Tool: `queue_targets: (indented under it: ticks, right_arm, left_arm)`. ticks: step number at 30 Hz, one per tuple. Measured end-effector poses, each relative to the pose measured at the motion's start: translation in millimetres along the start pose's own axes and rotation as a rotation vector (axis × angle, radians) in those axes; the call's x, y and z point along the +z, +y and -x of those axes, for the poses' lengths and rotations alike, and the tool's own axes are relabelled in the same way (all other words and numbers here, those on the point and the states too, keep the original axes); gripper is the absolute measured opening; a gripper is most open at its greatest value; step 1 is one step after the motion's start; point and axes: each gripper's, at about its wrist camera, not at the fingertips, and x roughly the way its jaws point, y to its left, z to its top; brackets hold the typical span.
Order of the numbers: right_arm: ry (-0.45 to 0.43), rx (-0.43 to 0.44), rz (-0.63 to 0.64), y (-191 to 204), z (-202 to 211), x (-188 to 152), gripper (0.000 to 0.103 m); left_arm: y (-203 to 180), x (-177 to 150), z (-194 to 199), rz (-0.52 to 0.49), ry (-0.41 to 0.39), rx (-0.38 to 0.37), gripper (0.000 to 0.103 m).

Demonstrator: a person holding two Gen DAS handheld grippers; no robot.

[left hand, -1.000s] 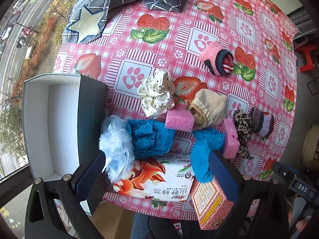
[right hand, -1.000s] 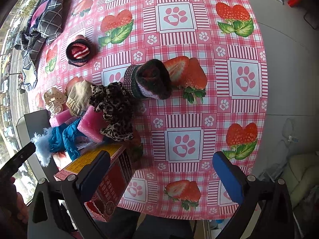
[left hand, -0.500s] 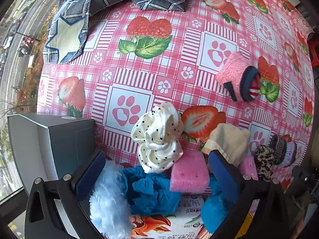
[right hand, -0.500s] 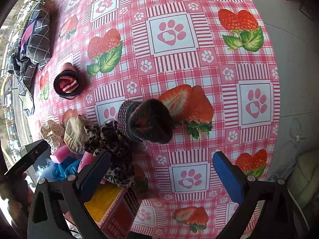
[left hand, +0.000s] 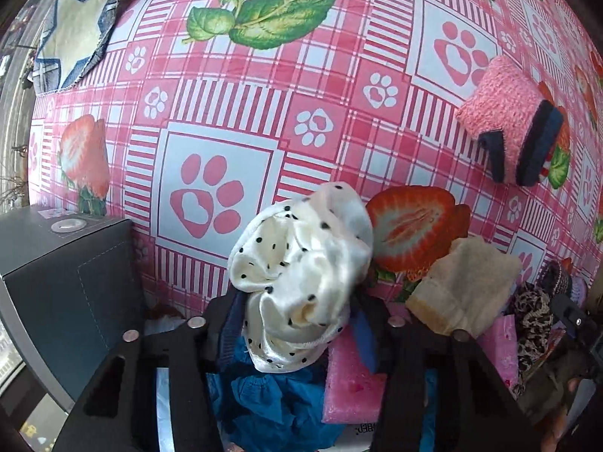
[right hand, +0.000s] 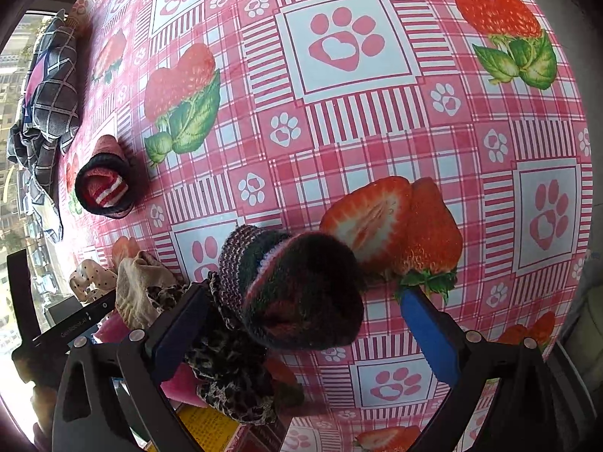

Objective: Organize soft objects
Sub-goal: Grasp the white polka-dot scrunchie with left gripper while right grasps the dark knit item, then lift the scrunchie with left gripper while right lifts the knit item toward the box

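In the left wrist view my left gripper [left hand: 297, 324] is shut on a white scrunchie with black dots [left hand: 301, 267], its blue pads pressing both sides. Below it lie a blue cloth [left hand: 271, 403] and a pink sponge [left hand: 350, 388]. A beige sock [left hand: 463, 282] lies to the right, a pink rolled sock [left hand: 512, 120] farther off. In the right wrist view my right gripper [right hand: 301, 301] is open, its fingers on either side of a dark striped rolled sock [right hand: 297, 290]. A leopard scrunchie [right hand: 230, 376] lies against its left finger.
A grey box [left hand: 64, 286] stands at the left in the left wrist view. A star-patterned cloth [left hand: 75, 22] lies at the far left corner. In the right wrist view a checked cloth [right hand: 49, 98] lies far left and a red-striped rolled sock [right hand: 105, 188] beside it.
Both grippers moved forward and down. The left gripper closed on the dotted scrunchie. The right gripper came around the dark striped sock, still open.
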Motion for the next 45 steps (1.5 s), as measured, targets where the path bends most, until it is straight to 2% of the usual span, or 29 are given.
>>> queue_targets:
  ticks: [1, 2, 3, 4, 8, 13, 19, 27, 35, 40, 45]
  right_arm:
    - [0.008, 0.013, 0.001, 0.2, -2.2, 0.2, 0.075]
    - [0.017, 0.036, -0.001, -0.5, -4.6, -0.3, 0.068]
    - [0.023, 0.045, -0.004, -0.9, -7.1, -1.7, 0.067]
    - [0.023, 0.056, 0.000, -0.9, -7.2, -2.0, 0.059]
    - [-0.004, 0.087, -0.009, -10.3, 2.4, -3.4, 0.050]
    - [-0.067, 0.083, -0.002, -18.9, 30.4, -6.5, 0.050]
    - [-0.135, 0.029, 0.050, -21.9, 70.9, -16.1, 0.050]
    - [-0.216, -0.074, 0.148, -30.3, 107.2, -64.9, 0.050]
    - [-0.228, -0.077, 0.106, -53.4, 120.9, -102.2, 0.050]
    - [-0.239, -0.096, 0.102, -64.7, 125.9, -119.1, 0.050]
    - [-0.237, -0.105, 0.088, -74.3, 124.6, -130.5, 0.050]
  left_arm:
    - [-1.1, 0.2, 0.6, -0.004, -0.009, -0.008, 0.038]
    - [-1.9, -0.6, 2.4, -0.007, -0.019, -0.013, 0.032]
    - [-2.7, -0.9, 4.9, -0.008, -0.033, -0.008, 0.029]
    - [-2.3, -1.0, 8.9, -0.006, -0.052, -0.002, 0.026]
    - [0.9, -4.2, 34.8, 0.003, -0.166, 0.023, 0.025]
    - [-10.1, -15.5, 79.2, -0.020, -0.302, 0.065, 0.025]
    - [-66.5, -47.9, 127.0, -0.168, -0.398, 0.071, 0.025]
    - [-141.9, -104.1, 153.1, -0.364, -0.407, -0.050, 0.025]
    - [-201.8, -163.5, 160.2, -0.600, -0.415, -0.053, 0.025]
    - [-220.6, -204.0, 152.8, -0.734, -0.397, -0.050, 0.025]
    - [-228.8, -234.9, 148.6, -0.816, -0.401, -0.050, 0.025]
